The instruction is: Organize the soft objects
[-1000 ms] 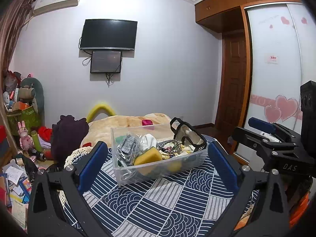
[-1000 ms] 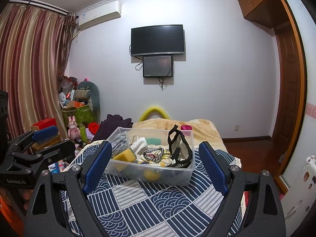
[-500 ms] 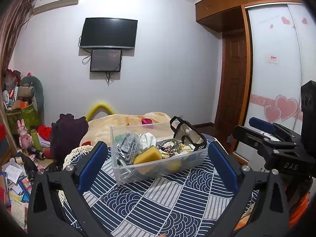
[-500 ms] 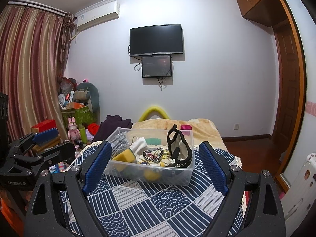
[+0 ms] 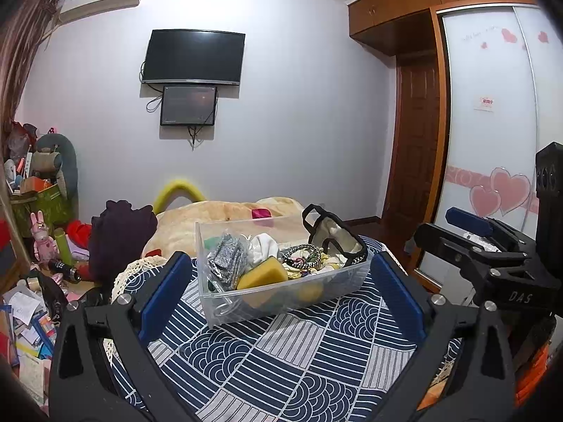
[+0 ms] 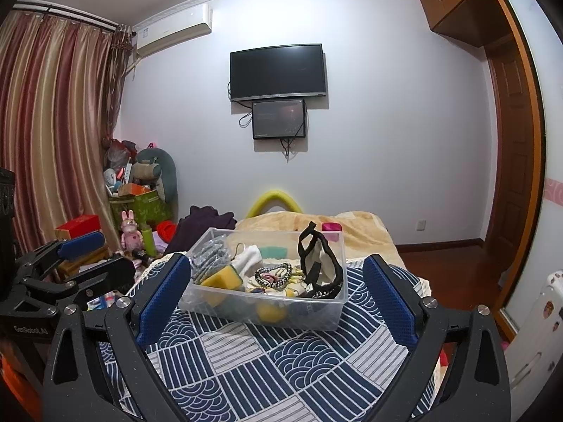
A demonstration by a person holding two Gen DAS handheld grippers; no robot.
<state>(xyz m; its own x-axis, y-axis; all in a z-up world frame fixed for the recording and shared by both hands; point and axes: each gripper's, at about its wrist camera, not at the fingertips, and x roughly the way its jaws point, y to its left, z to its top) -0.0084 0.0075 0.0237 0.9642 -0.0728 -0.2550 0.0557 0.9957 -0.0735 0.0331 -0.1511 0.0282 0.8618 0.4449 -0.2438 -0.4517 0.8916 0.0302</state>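
1. A clear plastic bin [image 5: 281, 292] sits at the centre of both frames on a bed covered by a blue-and-white patterned cloth [image 5: 281, 362]. It is full of small soft things.

2. In the bin: a yellow sponge [image 5: 262, 274] at the front left, a grey sparkly pouch [image 5: 225, 256] behind it, a white sock [image 5: 264, 246] near the middle, a braided hair band [image 5: 302, 253], and a black-trimmed bag [image 5: 334, 235] standing upright at the right end.

3. The left gripper [image 5: 281, 292] has its blue-padded fingers [image 5: 165, 292] spread wide and holds nothing. The bin shows between them, well beyond the tips.

4. The right gripper [image 6: 276, 299] is likewise spread and empty, framing the bin from the other side.

5. Handling, as a judgement: everything looks light and squashy. The sponge should compress and hold well if pinched across its middle. The sock would bunch, so take a thick fold. The hair band is thin and could slip, so close over its braid. The bag is best taken by its stiff black rim or strap.

6. The bin itself looks rigid but smooth, and may slide on the cloth if nudged.
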